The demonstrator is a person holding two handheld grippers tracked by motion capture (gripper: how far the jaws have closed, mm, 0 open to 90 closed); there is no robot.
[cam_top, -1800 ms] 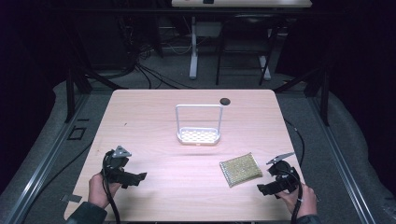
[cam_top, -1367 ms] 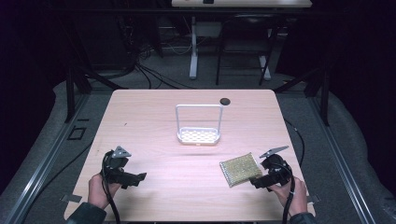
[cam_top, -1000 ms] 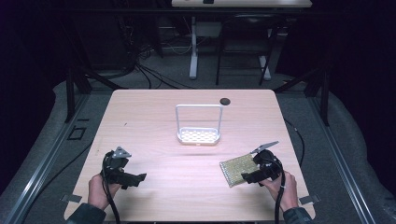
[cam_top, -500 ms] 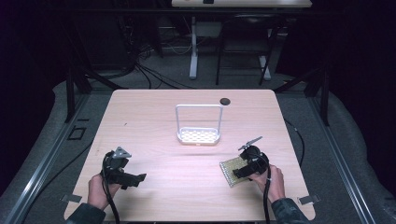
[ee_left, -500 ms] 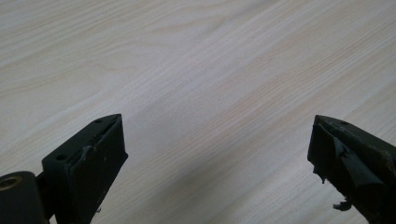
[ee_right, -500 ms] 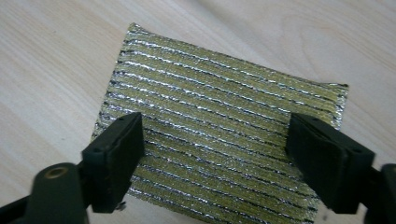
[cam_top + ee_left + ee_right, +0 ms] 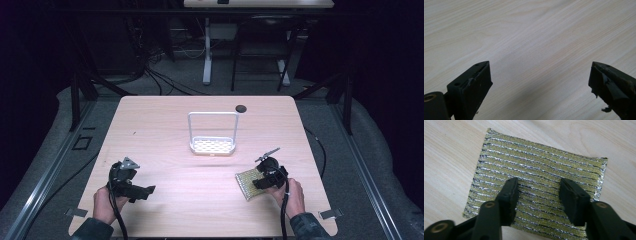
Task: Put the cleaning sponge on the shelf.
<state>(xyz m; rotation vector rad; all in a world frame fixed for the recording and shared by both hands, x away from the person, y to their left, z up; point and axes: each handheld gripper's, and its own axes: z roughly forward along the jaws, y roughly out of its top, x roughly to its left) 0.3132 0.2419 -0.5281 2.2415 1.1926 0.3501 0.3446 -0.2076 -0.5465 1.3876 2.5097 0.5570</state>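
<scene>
On the table: from my remote seat I see a pale wooden top [image 7: 165,125], and all the things lie on it.
Rack: a white wire rack [image 7: 212,135] stands upright near the middle of the table, with a perforated tray at its foot; it is well apart from both of my grippers.
Scouring pad: the gold and silver striped pad [image 7: 536,182] lies flat on the wood at the near right side, in front of the rack and to its right [image 7: 248,182].
Right gripper: my right gripper [image 7: 537,195] is set down over the near part of the pad, one jaw on each side of a middle strip. The jaws have just been closing and stand half closed. Their tips seem to rest on the pad surface, but I cannot tell if they already pinch it. In the high view it sits at the pad's right edge [image 7: 264,181].
Left gripper: my left gripper [image 7: 540,82] is released, jaws wide, with only bare wood between them. It rests at the near left side [image 7: 135,187].
Black disc: a small dark round thing [image 7: 241,108] lies near the far edge.
</scene>
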